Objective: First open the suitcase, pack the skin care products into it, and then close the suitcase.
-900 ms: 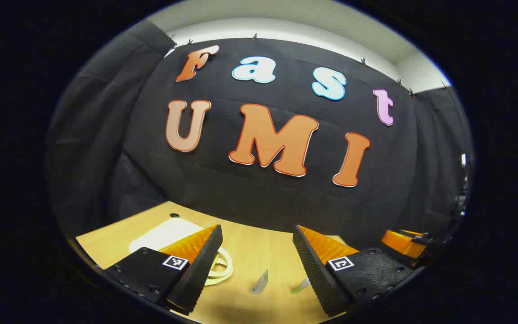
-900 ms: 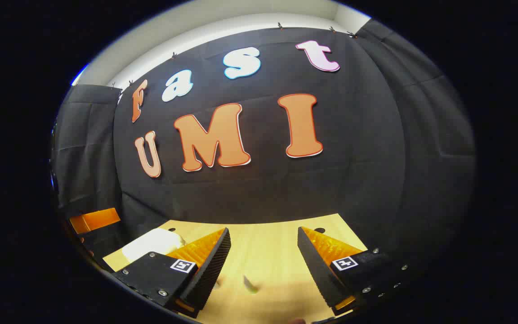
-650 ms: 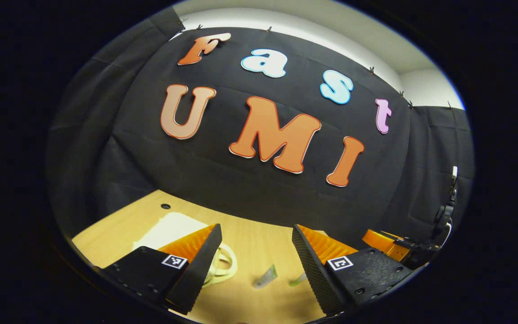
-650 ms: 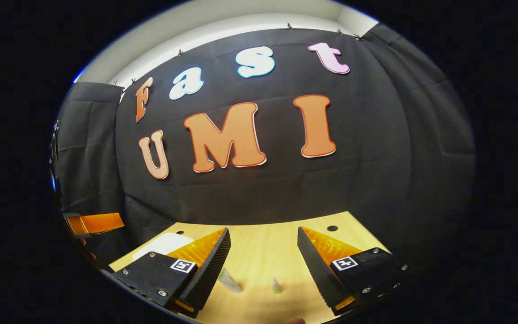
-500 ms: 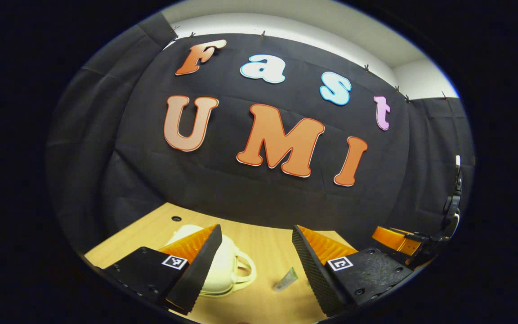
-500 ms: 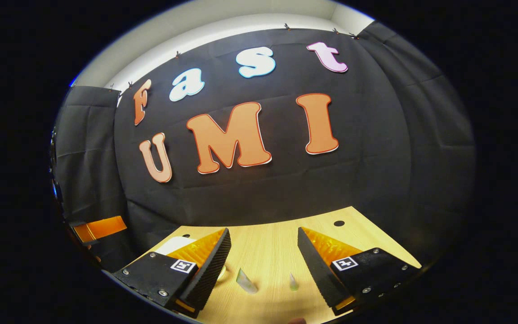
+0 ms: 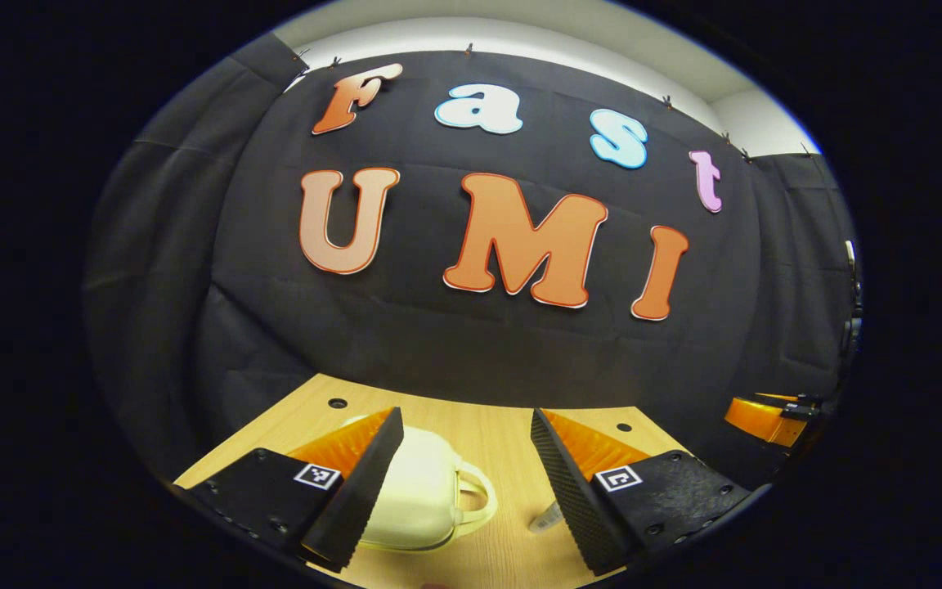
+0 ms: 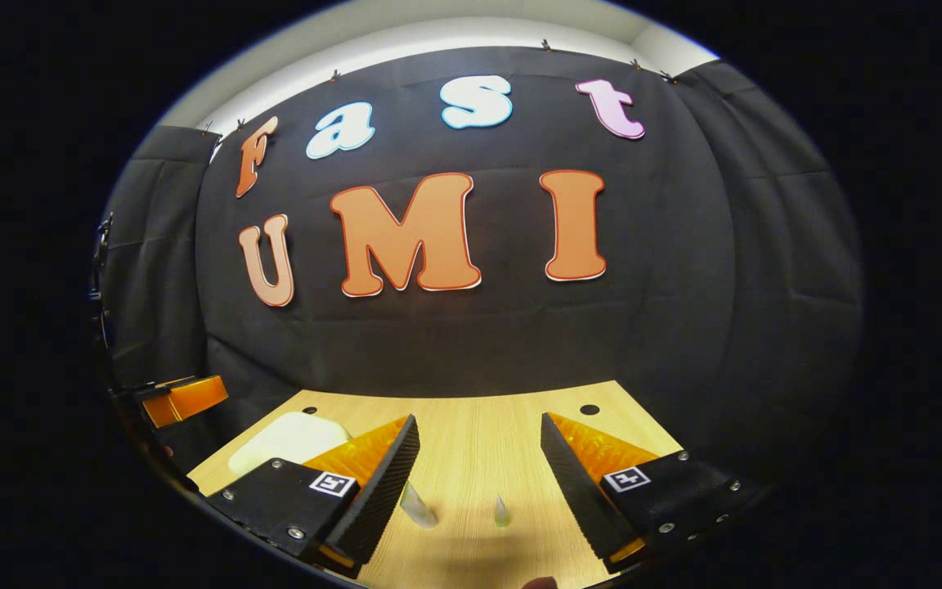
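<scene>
The small cream hard-shell suitcase (image 7: 418,491) lies shut on the wooden desk (image 7: 487,438), just ahead of the left gripper (image 7: 463,474), likely to be opened first. Its fingers are wide and hold nothing. The right gripper (image 8: 479,478), also wide, hangs over 2 small skin care tubes (image 8: 419,507), ready to pick.

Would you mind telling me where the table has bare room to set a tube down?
The wooden table is bare along its far edge, between the two holes, and right of the small tubes. It is crowded on the left, where the cream suitcase sits with a tube just beside its handle.
</scene>
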Demonstrator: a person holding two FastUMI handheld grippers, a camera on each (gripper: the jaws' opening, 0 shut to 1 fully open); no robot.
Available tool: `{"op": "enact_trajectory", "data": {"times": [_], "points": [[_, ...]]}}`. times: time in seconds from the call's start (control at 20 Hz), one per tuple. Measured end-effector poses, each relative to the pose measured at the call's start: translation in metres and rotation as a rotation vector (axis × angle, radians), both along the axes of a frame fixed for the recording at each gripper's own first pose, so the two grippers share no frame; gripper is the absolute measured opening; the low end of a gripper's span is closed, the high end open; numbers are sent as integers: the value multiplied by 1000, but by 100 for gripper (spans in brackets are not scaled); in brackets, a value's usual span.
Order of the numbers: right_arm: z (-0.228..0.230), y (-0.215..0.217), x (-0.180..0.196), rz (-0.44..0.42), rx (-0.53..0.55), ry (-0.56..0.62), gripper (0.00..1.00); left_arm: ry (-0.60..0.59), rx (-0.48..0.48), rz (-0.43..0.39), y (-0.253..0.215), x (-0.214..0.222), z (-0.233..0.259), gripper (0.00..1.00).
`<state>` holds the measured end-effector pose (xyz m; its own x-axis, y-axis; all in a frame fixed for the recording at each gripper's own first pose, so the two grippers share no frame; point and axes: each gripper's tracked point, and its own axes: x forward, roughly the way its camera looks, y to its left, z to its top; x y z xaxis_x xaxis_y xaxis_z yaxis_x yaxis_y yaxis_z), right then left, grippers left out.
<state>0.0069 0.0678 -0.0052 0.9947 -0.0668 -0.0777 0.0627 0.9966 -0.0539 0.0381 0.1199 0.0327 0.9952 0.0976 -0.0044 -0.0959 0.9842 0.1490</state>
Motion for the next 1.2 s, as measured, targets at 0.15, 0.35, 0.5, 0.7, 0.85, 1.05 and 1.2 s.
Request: {"op": "enact_trajectory", "data": {"times": [0.15,0.35,0.5,0.7,0.85,1.05,1.2], "points": [[7,-14,21,16,-4,4,95,-9,52,31,-7,16,-1,97],[-1,-25,45,56,9,38,95,22,208,85,-5,36,-19,97],[-16,-31,54,58,2,79,95,88,322,99,-2,49,-43,96],[-27,-43,58,20,3,103,95,203,482,48,-7,62,-90,98],[-42,-60,53,-16,24,146,95,287,569,-11,-17,76,-124,98],[-63,-88,41,-81,56,206,95,388,729,-111,-30,89,-169,99],[-68,-103,31,-113,77,215,95,474,812,-179,-31,90,-197,98]]}}
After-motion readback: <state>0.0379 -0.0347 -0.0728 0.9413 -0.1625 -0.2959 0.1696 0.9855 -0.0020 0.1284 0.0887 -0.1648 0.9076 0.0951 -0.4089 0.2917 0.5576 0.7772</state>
